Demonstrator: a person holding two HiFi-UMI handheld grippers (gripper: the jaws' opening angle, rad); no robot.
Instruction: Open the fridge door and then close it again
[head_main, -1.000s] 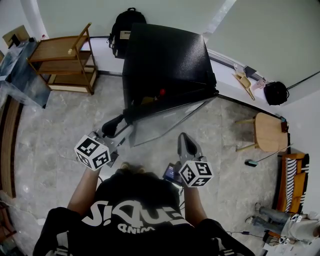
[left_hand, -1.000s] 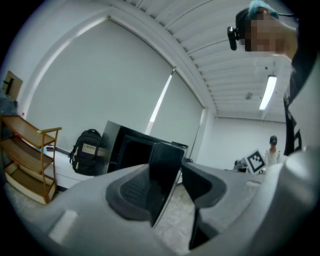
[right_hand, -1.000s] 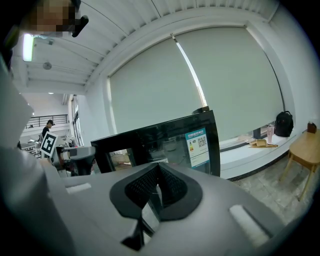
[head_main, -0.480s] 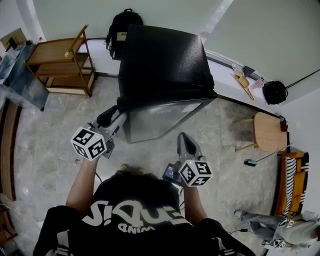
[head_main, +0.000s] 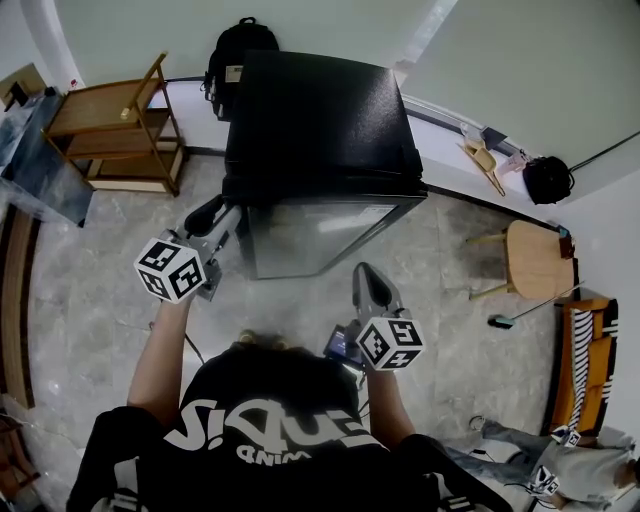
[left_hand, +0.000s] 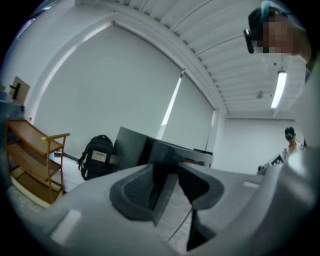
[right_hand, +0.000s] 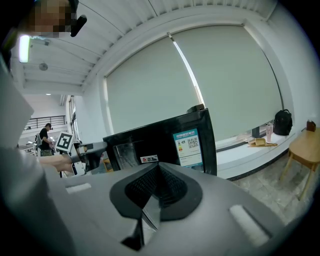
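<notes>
- The fridge door (head_main: 320, 236) has swung from standing well ajar to lying almost flush with the front of the black fridge (head_main: 320, 110). By my reading the opening is done and the closing is nearly finished, with only a last push left.
- The left gripper (head_main: 215, 215) has followed the door in. Its jaws have just been narrowing but still stand apart, and no pad visibly presses on anything.
- The door's free edge, at the fridge's front left corner, lies right at that gripper's tips.
- The right gripper (head_main: 368, 272), jaws together and empty, hangs in front of the fridge, clear of the door.
</notes>
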